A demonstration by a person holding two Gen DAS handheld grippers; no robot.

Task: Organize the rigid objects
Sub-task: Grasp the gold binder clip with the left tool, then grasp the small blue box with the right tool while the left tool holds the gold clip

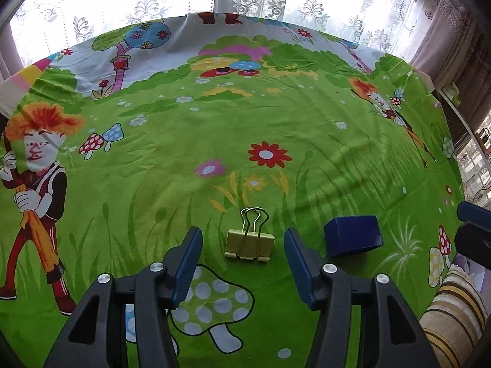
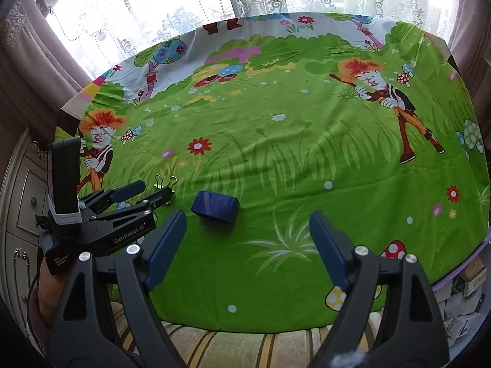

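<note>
A gold binder clip (image 1: pixel 249 243) lies flat on the green cartoon cloth (image 1: pixel 276 128), handles pointing away. My left gripper (image 1: pixel 243 231) hangs open just above it, one finger on each side of the clip, with gaps to both and neither pad touching. A dark blue block (image 1: pixel 353 236) sits to the clip's right. In the right wrist view the blue block (image 2: pixel 214 207) lies just ahead and left of my right gripper (image 2: pixel 248 214). That gripper stands wide open with nothing between its fingers. The left gripper (image 2: pixel 153 190) shows there too, over the binder clip (image 2: pixel 165 184).
The cloth's near edge drops onto a striped cushion (image 2: pixel 245 346). Lace curtains (image 2: pixel 153 15) hang behind the far edge. A cabinet with drawers (image 2: pixel 24 190) stands at the left, and stacked boxes (image 2: pixel 463 300) at the lower right. The right gripper's side (image 1: pixel 472 227) pokes in at the left view's right edge.
</note>
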